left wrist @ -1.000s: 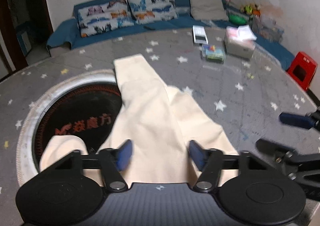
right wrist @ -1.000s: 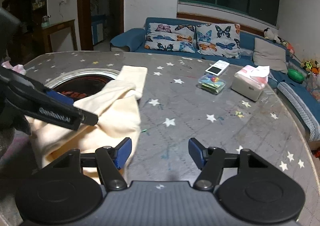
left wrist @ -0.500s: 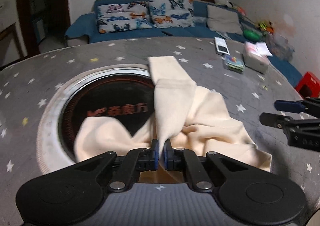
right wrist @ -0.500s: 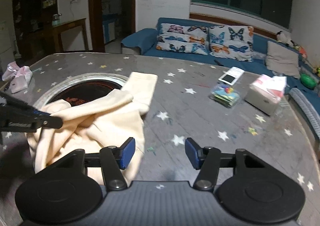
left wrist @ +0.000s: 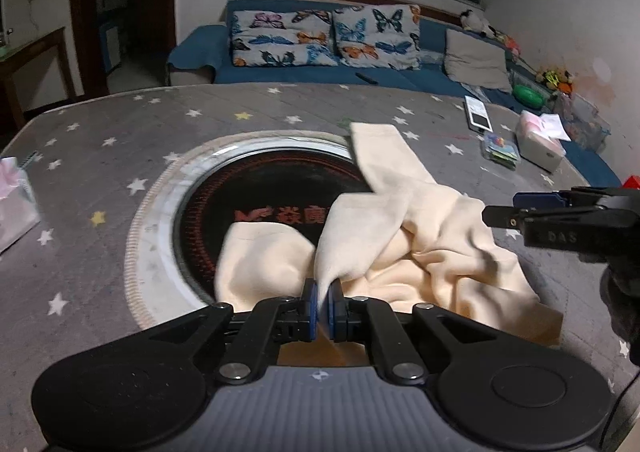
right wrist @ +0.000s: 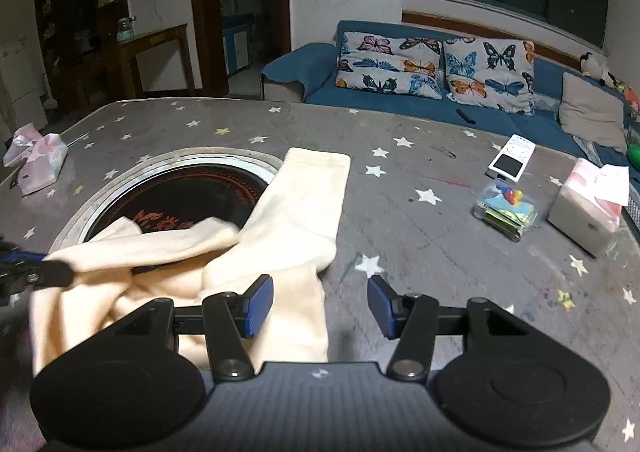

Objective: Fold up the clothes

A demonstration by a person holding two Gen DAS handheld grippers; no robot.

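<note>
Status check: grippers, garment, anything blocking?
Left gripper shut on cream garment, a fold pinched and lifted. Right gripper open, holding nothing, garment edge by its left finger. Garment crumpled, partly over the round inset. Nothing blocking.

cream garment point(left wrist: 420, 236): 1 | tool: 2, left tool point(left wrist: 322, 306), right tool point(right wrist: 320, 302) | butterfly cushions point(right wrist: 390, 64): 2 | plain cushion point(right wrist: 592, 114): 1 | tissue box point(right wrist: 586, 212): 1 | tissue packs point(right wrist: 38, 160): 1 | clear plastic box point(right wrist: 506, 210): 1 | white handset point(right wrist: 512, 161): 1 | round tabletop inset point(left wrist: 256, 208): 1
</note>
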